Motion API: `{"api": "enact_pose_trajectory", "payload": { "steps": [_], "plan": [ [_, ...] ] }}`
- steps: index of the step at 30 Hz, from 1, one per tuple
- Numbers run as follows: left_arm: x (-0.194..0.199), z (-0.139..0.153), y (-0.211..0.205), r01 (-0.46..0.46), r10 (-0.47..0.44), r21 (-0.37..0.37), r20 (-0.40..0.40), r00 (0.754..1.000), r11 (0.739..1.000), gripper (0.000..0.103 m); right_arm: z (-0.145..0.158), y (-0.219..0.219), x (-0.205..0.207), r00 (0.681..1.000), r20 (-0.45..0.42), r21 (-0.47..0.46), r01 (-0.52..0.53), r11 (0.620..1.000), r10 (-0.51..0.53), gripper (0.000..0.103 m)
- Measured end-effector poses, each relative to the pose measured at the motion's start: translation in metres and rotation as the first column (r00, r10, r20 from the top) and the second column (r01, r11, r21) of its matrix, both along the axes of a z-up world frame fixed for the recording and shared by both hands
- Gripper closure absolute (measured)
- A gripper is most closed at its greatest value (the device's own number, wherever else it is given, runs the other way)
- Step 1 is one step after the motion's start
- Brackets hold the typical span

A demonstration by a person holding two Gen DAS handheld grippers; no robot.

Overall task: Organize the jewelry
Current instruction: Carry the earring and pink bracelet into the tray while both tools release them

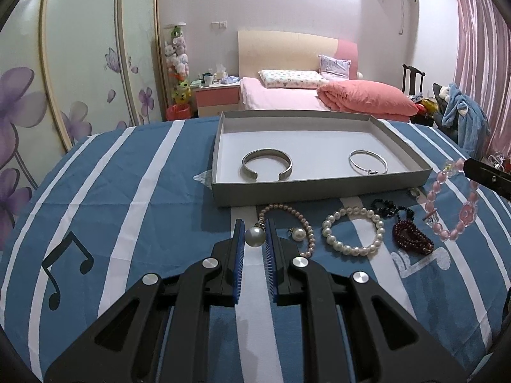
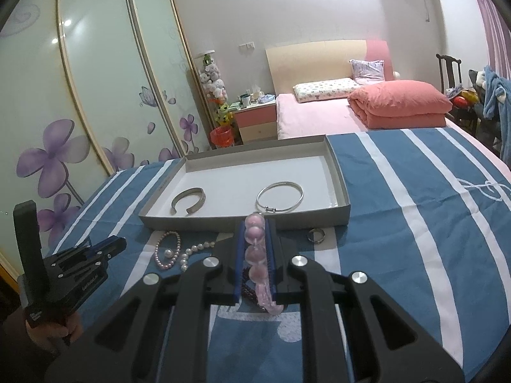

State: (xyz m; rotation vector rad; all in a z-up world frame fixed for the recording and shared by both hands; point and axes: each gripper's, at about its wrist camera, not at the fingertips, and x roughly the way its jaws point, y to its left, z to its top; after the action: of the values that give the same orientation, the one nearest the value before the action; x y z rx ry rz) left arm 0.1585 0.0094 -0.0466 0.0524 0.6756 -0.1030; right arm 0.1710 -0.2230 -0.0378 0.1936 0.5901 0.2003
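A shallow grey tray [image 1: 319, 188] [image 2: 242, 221] holds a wide silver cuff [image 1: 267, 165] [image 2: 188, 201] and a thin silver bangle [image 1: 368, 162] [image 2: 279, 197]. My left gripper [image 1: 254, 235] is shut on a large pearl earring [image 1: 254, 235] just in front of the tray. My right gripper [image 2: 254, 223] is shut on a pink bead bracelet [image 2: 255, 249] [image 1: 453, 204] and holds it above the cloth near the tray's front wall. On the cloth lie a small pink pearl bracelet [image 1: 289, 212], a second pearl earring [image 1: 298, 233], a white pearl bracelet [image 1: 353, 231], a black bead bracelet [image 1: 392, 209] and a dark red bead bracelet [image 1: 412, 237].
A blue and white striped cloth [image 1: 143, 210] covers the table. A silver ring [image 2: 316, 235] lies on it right of my right gripper. A bed [image 1: 287, 95], a wardrobe and a chair stand beyond the table.
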Motion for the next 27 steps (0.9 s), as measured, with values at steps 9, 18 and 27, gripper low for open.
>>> {"api": "enact_pose_trajectory", "payload": {
  "steps": [9,18,27],
  "plan": [
    [-0.004,0.01,-0.005,0.006,-0.006,-0.012,0.036,0.999,1.0,0.089,0.005,0.005,-0.005,0.999,0.043,-0.013,-0.003,1.0,0.004,0.09],
    [-0.002,0.031,-0.016,0.006,-0.006,-0.001,0.131,0.991,1.0,0.089,0.029,0.021,-0.008,0.983,0.183,-0.054,0.018,0.998,-0.008,0.09],
    [0.013,0.044,-0.026,0.005,-0.006,0.001,0.187,0.982,1.0,0.089,0.041,0.032,0.005,0.968,0.251,-0.075,0.033,0.997,-0.013,0.09]
  ]
}}
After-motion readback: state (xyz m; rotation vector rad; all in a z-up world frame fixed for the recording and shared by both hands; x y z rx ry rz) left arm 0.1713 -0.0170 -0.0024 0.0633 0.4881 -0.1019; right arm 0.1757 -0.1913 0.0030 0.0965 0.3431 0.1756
